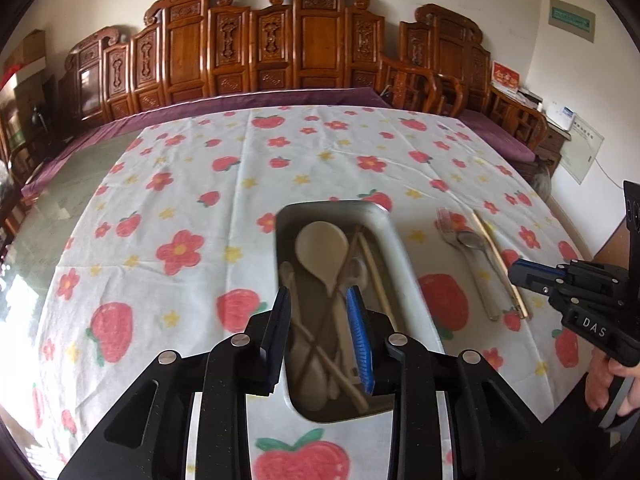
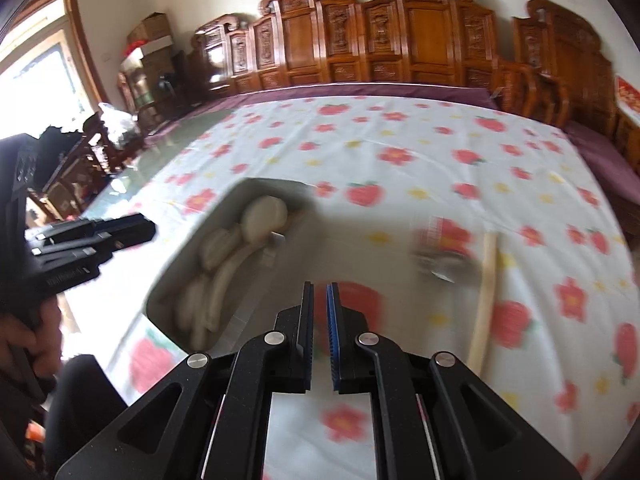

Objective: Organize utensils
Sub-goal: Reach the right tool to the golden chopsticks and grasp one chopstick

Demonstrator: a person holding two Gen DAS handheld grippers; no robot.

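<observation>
A metal tray (image 1: pixel 404 256) on the strawberry tablecloth holds a cream spoon (image 1: pixel 322 246), more pale spoons and crossed chopsticks (image 1: pixel 376 276). My left gripper (image 1: pixel 318 292) hovers over the tray, open, with nothing between its pads. To the tray's right a fork (image 1: pixel 448 224), a metal spoon (image 1: pixel 474 240) and a pale chopstick (image 1: pixel 496 260) lie on the cloth. My right gripper (image 2: pixel 320 286) is shut and empty, above the cloth just right of the tray (image 2: pixel 224 200). The right wrist view is blurred; the loose cutlery (image 2: pixel 440 264) and chopstick (image 2: pixel 486 292) lie ahead to its right.
The tablecloth (image 1: pixel 180 200) covers a glass-topped table. A carved wooden bench (image 1: pixel 280 40) with a purple cushion runs along the far side. A person's hand (image 1: pixel 608 384) holds the right gripper (image 1: pixel 516 270) at the right edge. The left gripper (image 2: pixel 148 228) shows at left.
</observation>
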